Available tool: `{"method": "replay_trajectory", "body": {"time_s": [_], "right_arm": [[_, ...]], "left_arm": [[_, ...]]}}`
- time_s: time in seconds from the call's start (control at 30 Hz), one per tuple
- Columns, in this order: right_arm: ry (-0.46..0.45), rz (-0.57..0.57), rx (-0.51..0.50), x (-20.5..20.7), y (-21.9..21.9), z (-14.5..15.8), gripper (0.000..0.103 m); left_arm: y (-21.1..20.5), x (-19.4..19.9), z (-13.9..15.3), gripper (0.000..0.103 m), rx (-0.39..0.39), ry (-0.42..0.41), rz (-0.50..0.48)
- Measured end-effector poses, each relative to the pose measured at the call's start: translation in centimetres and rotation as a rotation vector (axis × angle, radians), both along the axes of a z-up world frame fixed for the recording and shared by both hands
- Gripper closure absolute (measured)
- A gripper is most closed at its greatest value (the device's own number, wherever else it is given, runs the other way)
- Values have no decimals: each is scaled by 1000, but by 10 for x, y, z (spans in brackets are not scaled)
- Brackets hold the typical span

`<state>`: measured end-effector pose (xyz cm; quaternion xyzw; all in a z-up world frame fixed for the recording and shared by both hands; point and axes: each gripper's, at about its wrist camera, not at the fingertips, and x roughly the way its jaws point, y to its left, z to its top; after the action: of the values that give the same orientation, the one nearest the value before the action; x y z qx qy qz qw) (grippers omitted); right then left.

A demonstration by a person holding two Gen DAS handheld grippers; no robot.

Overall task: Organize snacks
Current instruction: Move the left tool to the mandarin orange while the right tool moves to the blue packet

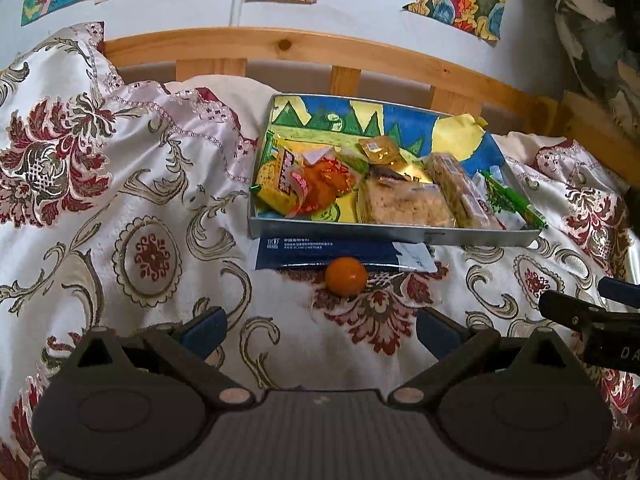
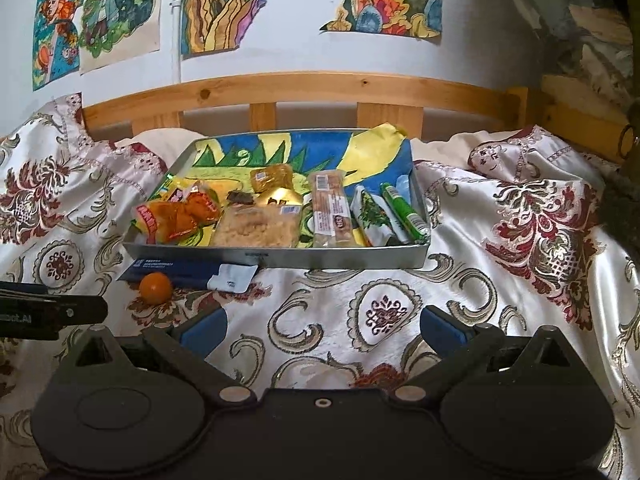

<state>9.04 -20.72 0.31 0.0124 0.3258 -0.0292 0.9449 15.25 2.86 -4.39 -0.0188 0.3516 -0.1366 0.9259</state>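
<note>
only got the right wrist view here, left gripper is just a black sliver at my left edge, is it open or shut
observer: open. The left gripper has its fingers spread wide with nothing between them.
operator: is it lined up on the tangerine
observer: nearly. The tangerine lies on the bedspread just ahead of the gap, slightly right of its centre, and is not touched.

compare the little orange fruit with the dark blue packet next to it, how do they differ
The orange fruit is round and bright; the dark blue packet is flat and rectangular, with white print and a white corner. The fruit sits nearer the left gripper, whose fingers are open and empty, while the packet lies against the metal tray. Both rest on the patterned bedspread, outside the tray.
</note>
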Motion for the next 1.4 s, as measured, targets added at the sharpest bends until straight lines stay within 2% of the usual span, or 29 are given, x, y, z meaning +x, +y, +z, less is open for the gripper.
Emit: {"method": "replay_trajectory", "body": {"time_s": [1.17, 1.4], "right_arm": [[30, 35, 13, 12, 10, -8, 1], [0, 57, -3, 23, 11, -3, 1]], "left_arm": [[-6, 19, -7, 0, 27, 13, -28], [-11, 31, -8, 0, 31, -9, -43]]}}
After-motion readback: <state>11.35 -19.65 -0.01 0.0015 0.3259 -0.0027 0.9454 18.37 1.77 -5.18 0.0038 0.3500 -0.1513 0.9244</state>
